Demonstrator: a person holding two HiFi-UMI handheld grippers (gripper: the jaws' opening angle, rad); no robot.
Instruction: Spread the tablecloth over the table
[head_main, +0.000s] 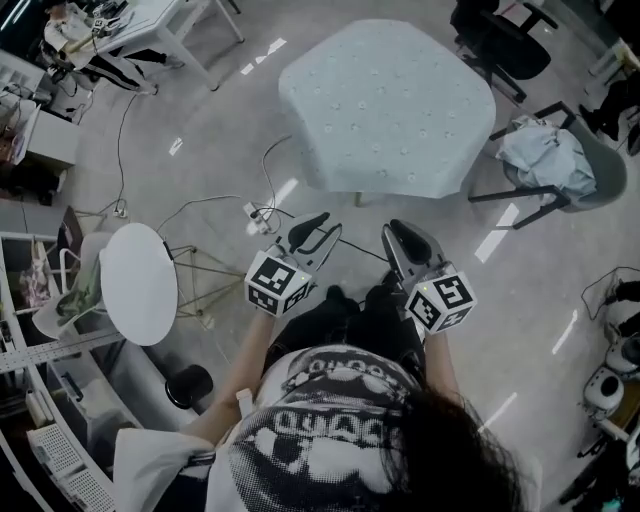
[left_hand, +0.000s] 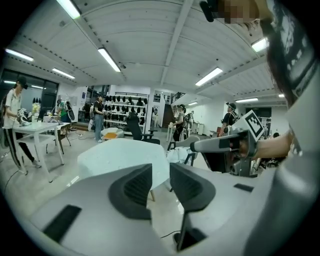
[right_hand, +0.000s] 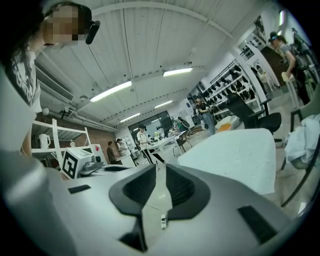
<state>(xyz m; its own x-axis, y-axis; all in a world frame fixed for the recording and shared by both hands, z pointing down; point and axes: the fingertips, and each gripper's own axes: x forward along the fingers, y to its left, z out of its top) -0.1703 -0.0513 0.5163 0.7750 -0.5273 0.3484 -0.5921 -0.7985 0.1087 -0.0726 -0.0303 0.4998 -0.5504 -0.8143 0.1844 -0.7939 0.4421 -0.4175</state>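
Observation:
A pale blue-green tablecloth (head_main: 385, 105) lies spread over the table in the head view and hangs down its sides. It also shows as a pale draped shape beyond the jaws in the left gripper view (left_hand: 122, 155) and the right gripper view (right_hand: 240, 155). Both grippers are held close to the person's body, well short of the table and touching nothing. My left gripper (head_main: 318, 222) (left_hand: 161, 172) is open with a clear gap and nothing between its jaws. My right gripper (head_main: 398, 232) (right_hand: 161, 180) shows a narrower gap, also with nothing in it.
A chair with a bundle of pale cloth (head_main: 548, 160) stands right of the table. A white round side table (head_main: 138, 283) is at my left. A power strip and cables (head_main: 262, 212) lie on the floor before me. A black office chair (head_main: 500, 40) stands behind the table. Several people stand at the back (left_hand: 99, 117).

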